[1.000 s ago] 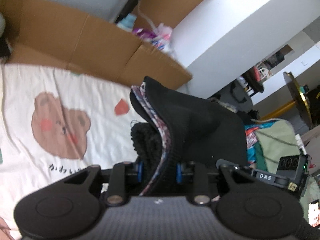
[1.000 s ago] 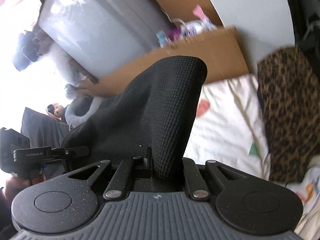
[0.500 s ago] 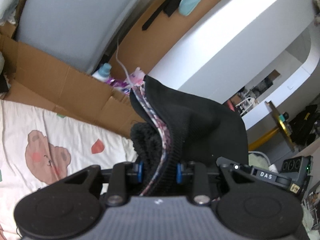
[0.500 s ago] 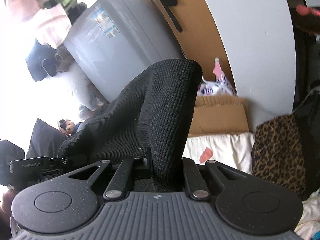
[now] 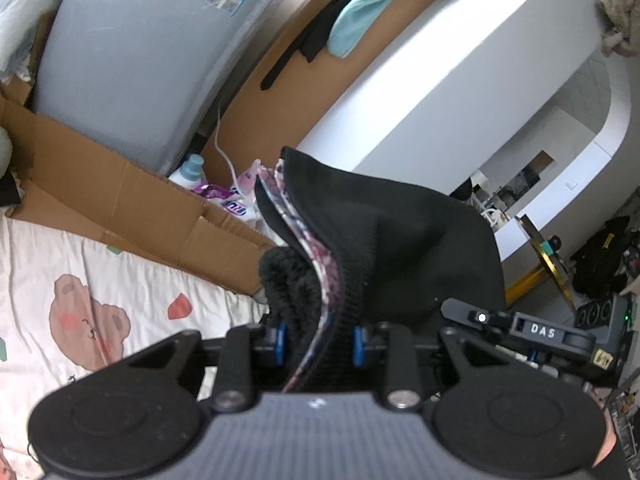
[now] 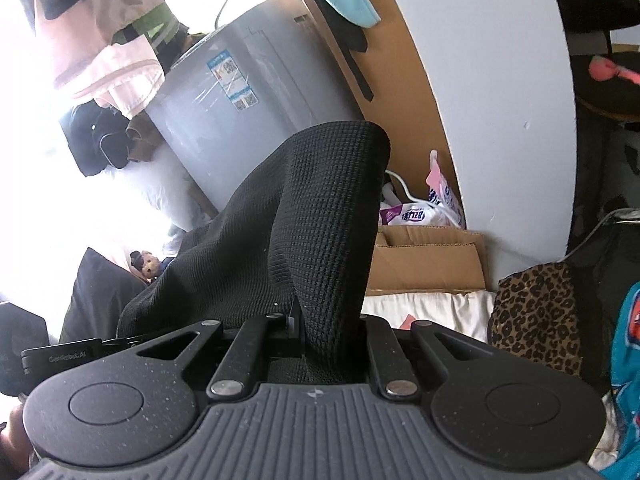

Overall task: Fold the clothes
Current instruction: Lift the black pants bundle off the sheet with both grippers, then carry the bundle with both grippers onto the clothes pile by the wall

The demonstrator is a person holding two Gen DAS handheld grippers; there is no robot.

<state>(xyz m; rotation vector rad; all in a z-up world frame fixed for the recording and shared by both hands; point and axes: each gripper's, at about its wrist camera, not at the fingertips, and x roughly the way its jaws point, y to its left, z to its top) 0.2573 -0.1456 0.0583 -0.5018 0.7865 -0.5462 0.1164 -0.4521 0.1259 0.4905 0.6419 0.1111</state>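
Nearest the left wrist camera, the left gripper [image 5: 318,346] is clenched on a thick bunch of a black knit garment [image 5: 400,248]. Several layers are pinched together there: a ribbed black edge, a strip of pink and white patterned lining, and a fuzzy black fold. The fabric rises from the jaws into a soft peak and sweeps off to the right, where the body of the other tool shows at the frame edge.

Nearest the right wrist camera, the right gripper [image 6: 326,330] is clamped almost fully closed on a thinner fold of the same garment, here a waffle-textured black cloth that stands up, curls over at the top, and drapes away to the left. Both tools hold the garment in the air, above the bed.

Below and beyond lies a cream bedsheet [image 5: 132,292] printed with a brown bear. A leopard-print cloth [image 6: 536,316] sits on the bed to the right. Past the bed edge are flattened cardboard boxes [image 5: 100,184], then a grey appliance [image 5: 132,60] and a white curved wall [image 5: 460,80].

The garment looks soft, limp and fairly light, with a grippy knit that should not slip easily. It will sag between the two holds. The best grips appear to be the ribbed hem or corner edges, though how much of the garment hangs below cannot be seen.
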